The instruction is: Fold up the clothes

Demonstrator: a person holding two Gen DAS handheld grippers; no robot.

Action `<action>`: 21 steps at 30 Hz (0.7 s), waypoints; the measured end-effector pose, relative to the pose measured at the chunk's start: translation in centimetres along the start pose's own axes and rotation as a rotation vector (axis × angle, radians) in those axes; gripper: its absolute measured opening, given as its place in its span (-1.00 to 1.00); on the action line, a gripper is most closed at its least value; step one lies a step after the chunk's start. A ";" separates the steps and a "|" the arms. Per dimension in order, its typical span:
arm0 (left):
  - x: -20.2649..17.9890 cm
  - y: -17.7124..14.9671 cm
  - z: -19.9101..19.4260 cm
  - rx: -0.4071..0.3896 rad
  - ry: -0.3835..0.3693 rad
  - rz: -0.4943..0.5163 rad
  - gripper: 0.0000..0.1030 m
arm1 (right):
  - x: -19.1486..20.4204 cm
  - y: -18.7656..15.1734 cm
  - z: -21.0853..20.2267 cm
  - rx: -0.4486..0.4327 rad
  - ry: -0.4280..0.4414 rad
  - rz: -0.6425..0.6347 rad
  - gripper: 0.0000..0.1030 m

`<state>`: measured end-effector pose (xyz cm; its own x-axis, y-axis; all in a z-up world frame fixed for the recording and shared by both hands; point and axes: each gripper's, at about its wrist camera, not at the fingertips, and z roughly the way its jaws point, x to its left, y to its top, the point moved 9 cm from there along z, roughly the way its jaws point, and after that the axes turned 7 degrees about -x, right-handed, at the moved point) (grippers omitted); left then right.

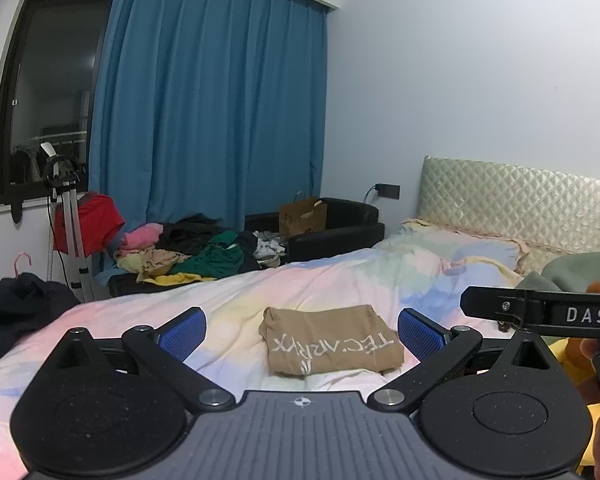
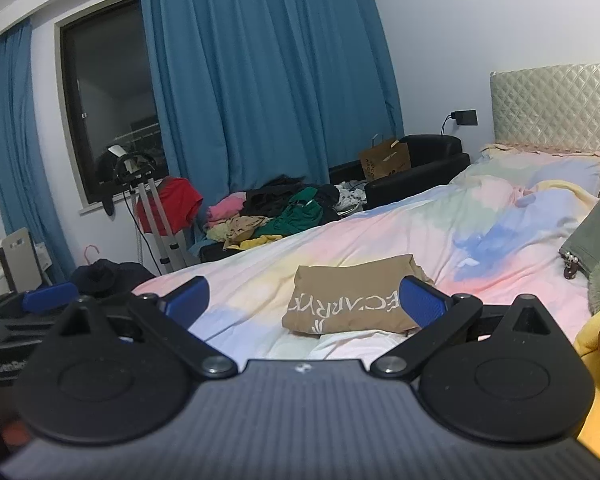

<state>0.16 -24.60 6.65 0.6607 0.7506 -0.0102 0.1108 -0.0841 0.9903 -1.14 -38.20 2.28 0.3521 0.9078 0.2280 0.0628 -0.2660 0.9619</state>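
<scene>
While both tools hang above the near edge of the bed [image 1: 340, 280], the left gripper [image 1: 302, 330] has its blue pads spread wide with nothing between them, and the right gripper [image 2: 304, 300] is spread just as wide and equally empty. Just beyond their fingertips, in the middle of the pastel bedcover, lies the folded tan shirt [image 1: 332, 338], a neat rectangle with white lettering on its near face; neither gripper touches it. Past the shirt, off the far side of the bed, a pile of unfolded clothes [image 1: 188, 252] in pink, green, yellow and black is heaped on a low dark surface. Behind that pile hangs a blue curtain [image 1: 212, 100], and at the head of the bed stands a quilted headboard [image 1: 520, 200].
</scene>
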 end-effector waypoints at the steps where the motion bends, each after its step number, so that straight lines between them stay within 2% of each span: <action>1: 0.2 -0.2 -0.1 0.001 0.005 -0.009 0.99 | 0.1 -0.3 -0.1 -0.001 -0.004 -0.005 1.00; 5: 0.8 -0.7 -0.4 0.000 0.011 -0.054 0.99 | 0.3 -1.4 -0.1 -0.003 -0.006 -0.023 1.00; 11: 1.1 -1.1 -0.3 -0.008 0.025 -0.040 0.99 | 0.0 -3.0 0.4 -0.001 -0.018 -0.036 1.00; 21: 2.4 -4.3 1.9 0.043 0.043 -0.063 0.99 | -0.9 -5.9 2.0 0.009 -0.037 -0.036 1.00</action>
<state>2.68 -23.63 2.13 0.6189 0.7827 -0.0657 0.1836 -0.0628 0.9810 0.02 -38.07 -3.91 0.3838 0.9042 0.1873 0.0842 -0.2363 0.9680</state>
